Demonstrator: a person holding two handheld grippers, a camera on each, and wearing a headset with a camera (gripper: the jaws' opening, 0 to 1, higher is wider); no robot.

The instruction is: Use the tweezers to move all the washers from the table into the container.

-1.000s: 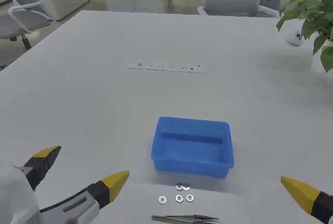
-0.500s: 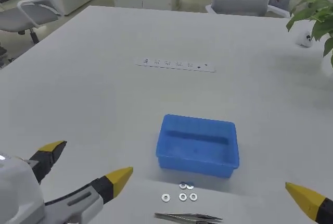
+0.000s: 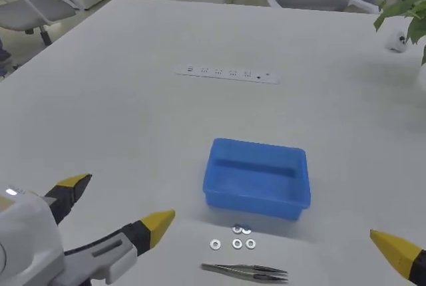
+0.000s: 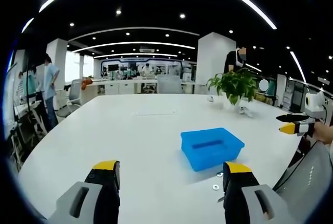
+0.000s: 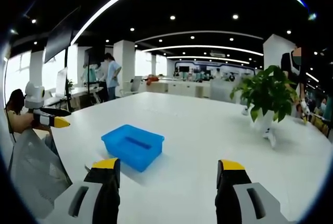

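Not begun: tweezers unlifted, every washer on the table.
Nearest, the left gripper [image 3: 122,199] and right gripper [image 5: 167,164] hover with jaws spread wide, holding nothing. Between them the tweezers [image 3: 244,271] lie flat by the table's [image 3: 133,100] near edge. Just beyond sit the washers [image 3: 237,243], about five in a loose cluster, close before the container's [image 3: 257,178] near wall. The container looks empty. All the work is left, I judge: grasp the tweezers, then carry each washer over.
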